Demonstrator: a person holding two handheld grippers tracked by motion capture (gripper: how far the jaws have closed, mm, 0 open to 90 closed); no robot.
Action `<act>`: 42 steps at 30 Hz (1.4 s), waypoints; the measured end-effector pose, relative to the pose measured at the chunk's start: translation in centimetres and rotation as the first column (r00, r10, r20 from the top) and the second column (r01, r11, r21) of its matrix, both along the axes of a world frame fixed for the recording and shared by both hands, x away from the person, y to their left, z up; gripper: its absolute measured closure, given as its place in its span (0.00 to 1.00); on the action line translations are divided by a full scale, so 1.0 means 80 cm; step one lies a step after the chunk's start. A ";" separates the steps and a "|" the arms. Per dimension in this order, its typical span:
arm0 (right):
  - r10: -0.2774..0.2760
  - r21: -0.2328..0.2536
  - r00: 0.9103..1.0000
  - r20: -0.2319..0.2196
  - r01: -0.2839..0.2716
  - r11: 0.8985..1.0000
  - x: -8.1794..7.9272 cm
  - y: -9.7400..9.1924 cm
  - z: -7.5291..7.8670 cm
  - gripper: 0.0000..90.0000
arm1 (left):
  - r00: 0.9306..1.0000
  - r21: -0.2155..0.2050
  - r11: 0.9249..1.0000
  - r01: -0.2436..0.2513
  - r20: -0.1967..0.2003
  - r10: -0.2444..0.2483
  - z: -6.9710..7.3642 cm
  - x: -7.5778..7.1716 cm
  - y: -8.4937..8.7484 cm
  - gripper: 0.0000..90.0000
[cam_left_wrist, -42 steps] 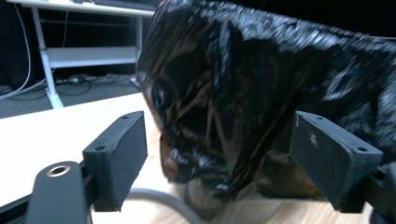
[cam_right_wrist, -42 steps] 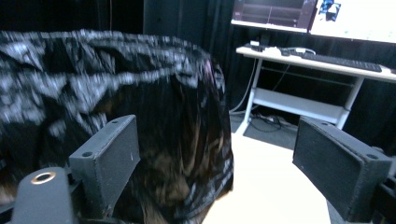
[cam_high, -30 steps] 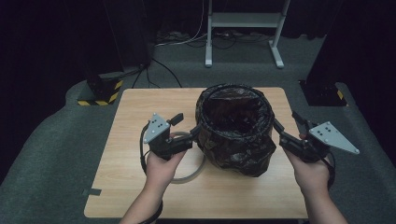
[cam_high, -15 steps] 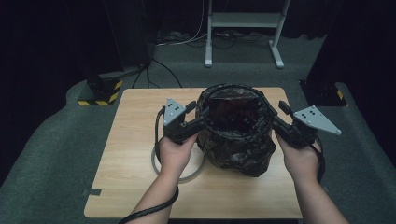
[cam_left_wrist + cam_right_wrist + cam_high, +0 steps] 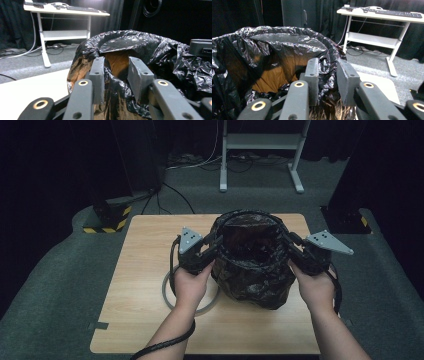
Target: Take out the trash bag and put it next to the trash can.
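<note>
- Left gripper, black two-jaw tool with a grey three-cornered plate: jaws have just been closing; they straddle the left rim of the bin, one grey pad outside, the other inside over the liner. Whether the pads press on the rim yet, cannot tell.
- Right gripper, same build: jaws have just been closing; they straddle the right rim the same way, one pad on the inner side, the other on the outer. Firm grip or not, cannot tell.
- Each gripper is held in one of the person's hands; forearms enter from the near edge of the table.
- Round wicker-brown bin lined with a crinkled black plastic bag: upright, near the middle of the table, between the two grippers. Bag folded over the rim all round; brown inner wall visible in both gripper views.
- Pale grey flat ring: lies on the table just left of the bin, partly under the left hand.
- Light wooden rectangular table: stands on grey carpet.
- White desk frame well behind the table; keyboards on its top in the gripper views.
</note>
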State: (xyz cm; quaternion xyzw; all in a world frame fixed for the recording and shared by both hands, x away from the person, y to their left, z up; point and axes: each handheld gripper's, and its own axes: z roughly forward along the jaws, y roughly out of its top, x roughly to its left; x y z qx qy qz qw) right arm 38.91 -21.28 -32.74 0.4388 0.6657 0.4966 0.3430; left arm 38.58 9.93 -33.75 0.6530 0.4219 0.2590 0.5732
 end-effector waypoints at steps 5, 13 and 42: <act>-0.009 0.014 1.000 -0.008 0.009 1.000 0.001 0.000 0.000 0.82 | 0.999 -0.027 0.999 -0.034 0.013 0.035 -0.001 -0.003 0.001 0.85; -0.049 -0.008 0.998 0.025 0.050 0.999 -0.003 0.002 0.002 0.92 | 0.997 -0.029 0.998 -0.056 0.049 0.058 -0.001 -0.008 0.002 1.00; -0.090 0.061 0.951 0.295 0.075 0.995 -0.037 -0.006 0.059 1.00 | 0.972 -0.113 0.993 0.037 0.233 -0.010 0.075 -0.037 0.004 1.00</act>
